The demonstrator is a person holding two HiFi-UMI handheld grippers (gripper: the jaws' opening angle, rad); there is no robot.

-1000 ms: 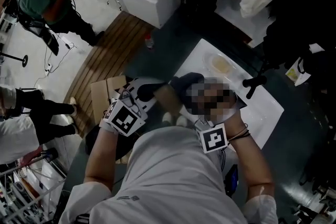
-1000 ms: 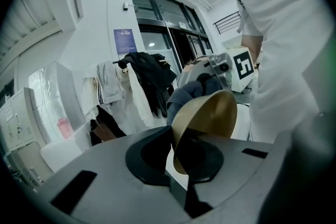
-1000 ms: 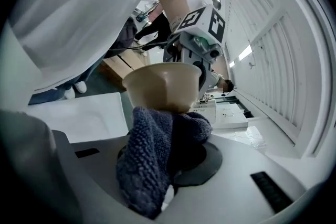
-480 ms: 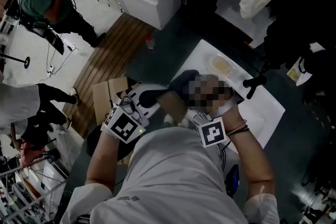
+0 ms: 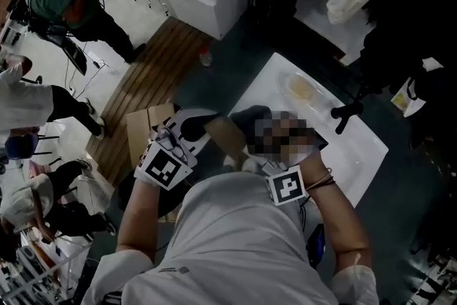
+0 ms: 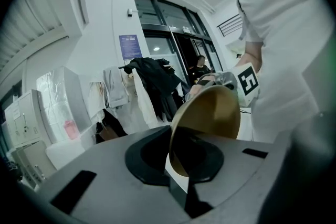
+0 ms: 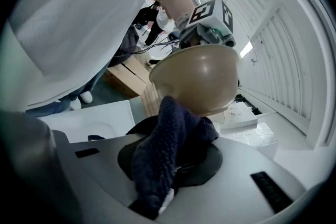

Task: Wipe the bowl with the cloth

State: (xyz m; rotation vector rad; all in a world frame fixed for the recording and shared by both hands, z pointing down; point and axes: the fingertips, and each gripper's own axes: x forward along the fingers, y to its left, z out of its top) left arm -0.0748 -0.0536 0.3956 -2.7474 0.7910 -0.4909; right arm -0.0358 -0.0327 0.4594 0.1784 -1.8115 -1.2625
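A tan bowl [image 6: 205, 118] is tipped on its side, its rim clamped between the jaws of my left gripper [image 6: 179, 176]. My right gripper [image 7: 167, 178] is shut on a dark blue cloth [image 7: 165, 152], which presses against the bowl's [image 7: 197, 78] rounded outside. In the head view the bowl [image 5: 224, 133] sits between both hands in front of the chest, with the cloth [image 5: 250, 116] at its right. The left gripper [image 5: 193, 128] shows there; the right gripper's jaws are hidden by a mosaic patch.
A white table [image 5: 360, 150] lies ahead to the right, with a shallow dish [image 5: 300, 88] and a black tool [image 5: 345, 113] on it. A cardboard box [image 5: 141, 126] lies on the floor at left. Several people [image 5: 64, 7] stand at the far left.
The bowl and both grippers have shifted only slightly, the cloth sliding a little over the bowl. The people at the left have walked about.
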